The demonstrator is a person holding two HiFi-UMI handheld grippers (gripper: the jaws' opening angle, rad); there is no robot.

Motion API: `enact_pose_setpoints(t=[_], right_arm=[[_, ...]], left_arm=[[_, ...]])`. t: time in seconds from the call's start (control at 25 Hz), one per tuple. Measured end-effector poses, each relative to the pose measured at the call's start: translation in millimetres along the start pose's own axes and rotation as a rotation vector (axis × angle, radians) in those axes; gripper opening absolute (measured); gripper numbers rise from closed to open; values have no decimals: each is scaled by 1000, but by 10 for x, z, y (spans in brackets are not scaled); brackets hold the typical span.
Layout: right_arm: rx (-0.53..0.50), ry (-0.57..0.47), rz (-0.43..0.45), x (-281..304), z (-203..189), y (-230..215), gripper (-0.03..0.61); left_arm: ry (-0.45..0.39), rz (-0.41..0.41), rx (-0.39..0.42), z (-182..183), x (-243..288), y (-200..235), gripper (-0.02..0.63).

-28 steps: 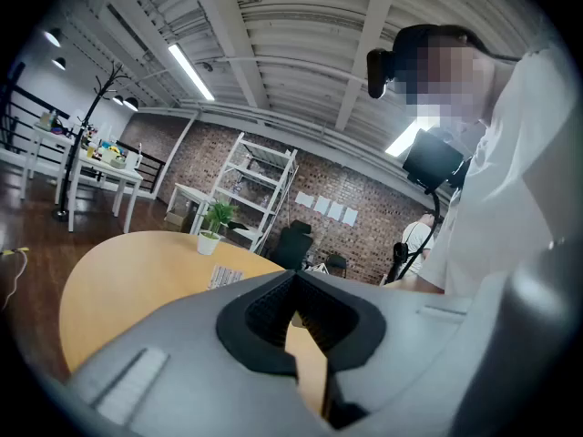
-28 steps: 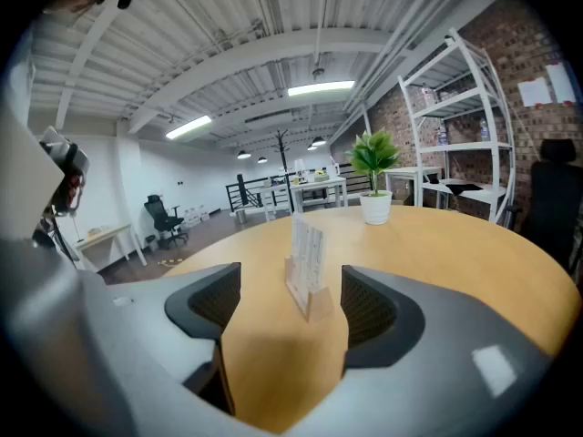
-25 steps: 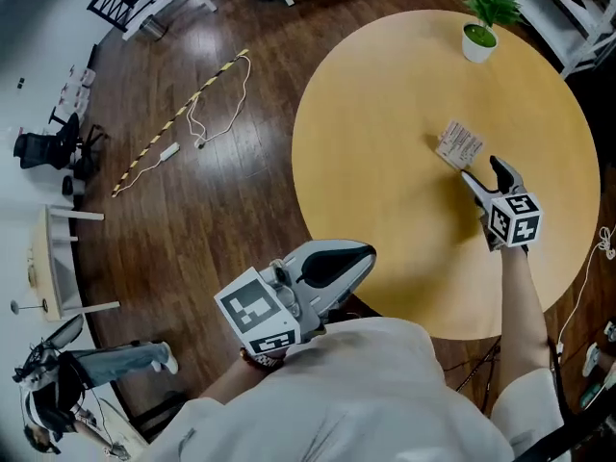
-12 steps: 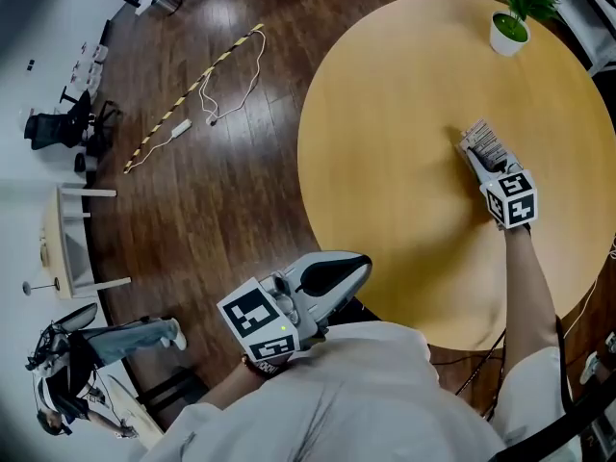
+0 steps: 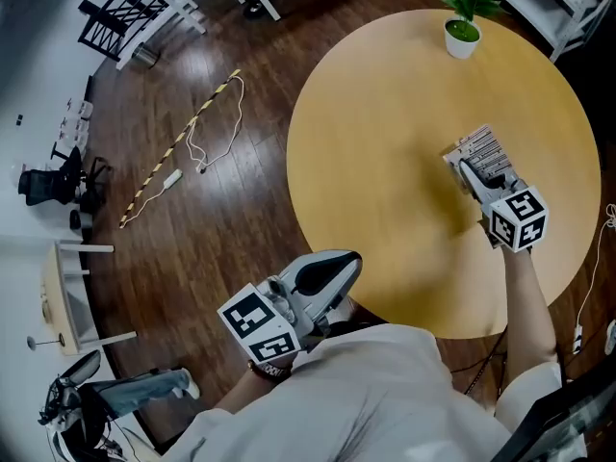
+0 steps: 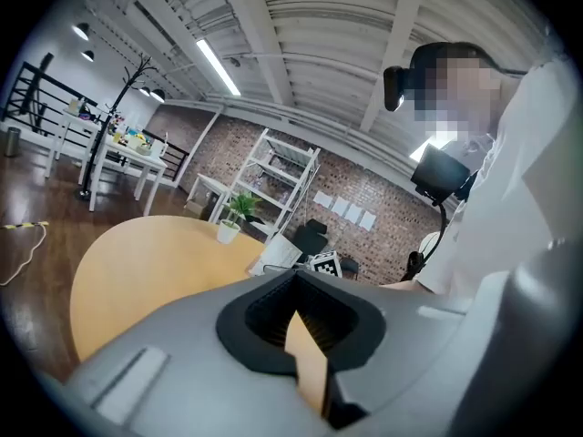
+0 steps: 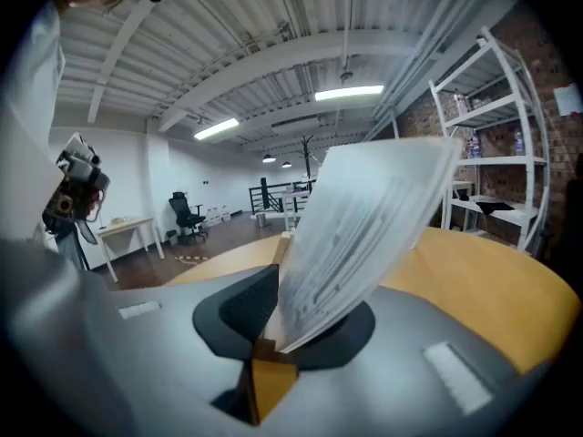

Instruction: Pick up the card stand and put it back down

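The card stand, a clear holder with a white printed card, is at the right side of the round wooden table. My right gripper is shut on its lower edge. In the right gripper view the card stand leans up and to the right out of the closed jaws of the right gripper. I cannot tell whether the stand touches the tabletop. My left gripper is held off the table near the person's body, shut and holding nothing. In its own view the left gripper points across the table.
A small potted plant stands at the table's far edge. A cable and a striped stick lie on the dark wooden floor to the left. White shelves and furniture stand beyond the table.
My right gripper went from open beside the card stand to shut on it. The left gripper has stayed near the body.
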State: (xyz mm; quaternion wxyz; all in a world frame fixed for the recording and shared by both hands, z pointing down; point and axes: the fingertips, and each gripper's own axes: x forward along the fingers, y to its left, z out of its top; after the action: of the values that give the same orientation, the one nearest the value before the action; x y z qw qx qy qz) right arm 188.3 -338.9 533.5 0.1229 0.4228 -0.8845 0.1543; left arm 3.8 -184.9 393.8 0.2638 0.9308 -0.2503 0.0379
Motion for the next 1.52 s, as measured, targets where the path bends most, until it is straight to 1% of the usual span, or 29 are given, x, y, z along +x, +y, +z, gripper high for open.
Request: enact_pose_setpoints(t=[0.16, 0.24, 0.36, 0.48, 0.6, 0.76, 0.84, 0.96, 1.04, 1.12, 1.2, 1.32, 1.52], right_arm=[[77, -147, -45, -889, 551, 514, 67], [80, -202, -66, -1314, 783, 887, 66], [73, -250, -109, -1794, 945, 1513, 66], [105, -292, -157, -2224, 1000, 2151, 66], [134, -302, -216, -2603, 950, 2789, 67], [163, -316, -274, -2946, 778, 3389, 67], [161, -322, -290, -3121, 705, 3634, 66], [135, -341, -309, -3373, 698, 3883, 67], [125, -366, -311, -3490, 726, 3992, 67], [120, -395, -302, -3539, 755, 4035, 67], [106, -410, -291, -3609, 789, 4108, 67], [84, -419, -259, -3763, 833, 4287, 67], [78, -425, -217, -3963, 775, 4413, 66]], left_arm=[[-20, -85, 51, 17, -211, -442, -15], [-19, -133, 77, -4, -367, -684, -15], [-27, -209, 95, -93, -674, -973, -15], [-26, -284, 110, -217, -1040, -1273, -15], [8, -358, 126, -414, -1457, -1559, -14], [73, -411, 111, -727, -1775, -1716, -14], [88, -434, 108, -809, -1876, -1859, -14], [75, -466, 144, -797, -1919, -2118, -15], [43, -480, 181, -737, -1916, -2256, -15], [8, -476, 216, -687, -1891, -2321, -17], [-19, -474, 220, -675, -1931, -2426, -17], [-44, -482, 184, -717, -2053, -2640, -14], [-34, -450, 242, -824, -2073, -2899, -14]])
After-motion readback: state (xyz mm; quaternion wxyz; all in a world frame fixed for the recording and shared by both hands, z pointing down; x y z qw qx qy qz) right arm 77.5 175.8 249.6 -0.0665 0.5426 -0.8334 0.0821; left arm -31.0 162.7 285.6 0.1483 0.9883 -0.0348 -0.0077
